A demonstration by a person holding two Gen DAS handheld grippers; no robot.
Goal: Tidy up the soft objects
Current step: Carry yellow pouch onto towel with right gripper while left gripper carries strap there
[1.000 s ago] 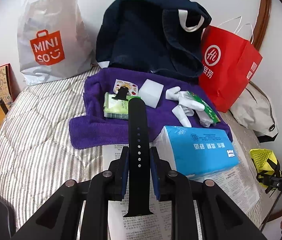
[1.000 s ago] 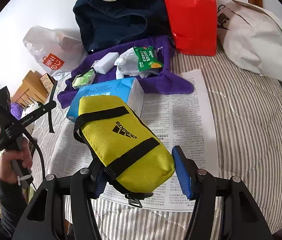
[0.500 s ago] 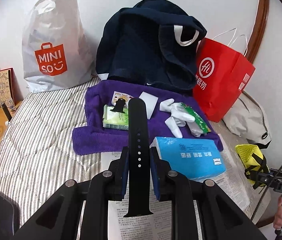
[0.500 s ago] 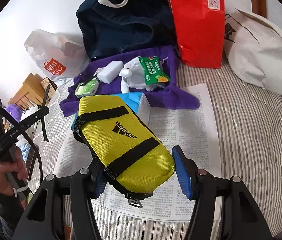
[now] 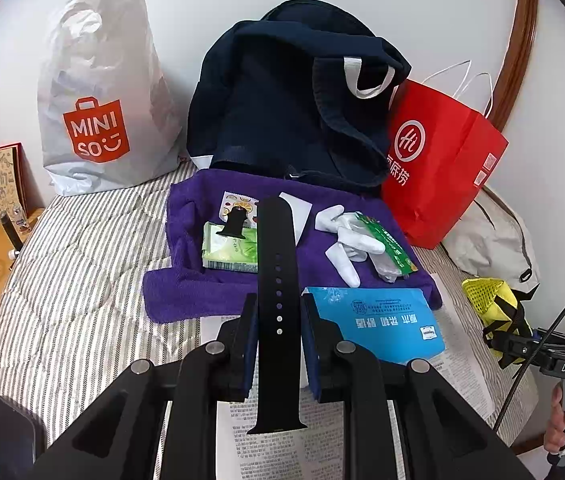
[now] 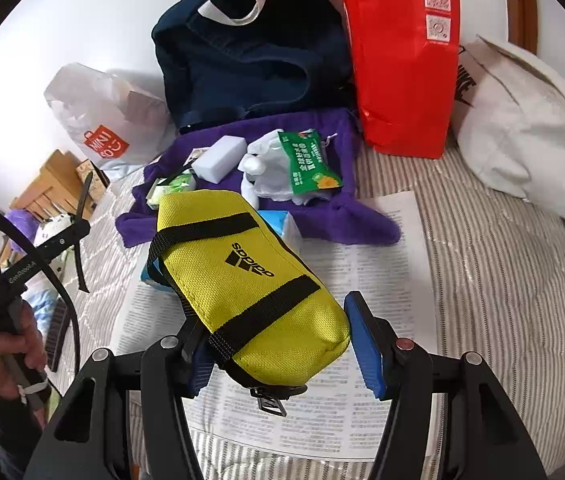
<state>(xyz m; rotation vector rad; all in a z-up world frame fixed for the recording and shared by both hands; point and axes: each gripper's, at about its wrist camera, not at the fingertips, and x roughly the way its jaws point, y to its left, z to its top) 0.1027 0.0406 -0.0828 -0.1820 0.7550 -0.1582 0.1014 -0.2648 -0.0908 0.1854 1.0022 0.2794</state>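
Between the jaws of the left hand-held gripper [image 5: 278, 344] a black strap [image 5: 276, 280] stays pinched nearly shut, while the right hand-held gripper [image 6: 282, 344] stands about half open around a yellow pouch [image 6: 242, 280], its left pad touching and the right one seemingly just clear (so how firm that grip is I cannot tell). Over the last second both have risen a little off the newspaper [image 6: 374, 280] on the bed, and the towel [image 5: 186, 288] ahead has slid lower in the left view. Both soft things look lifted and ready to be carried, probably toward the bags beyond.
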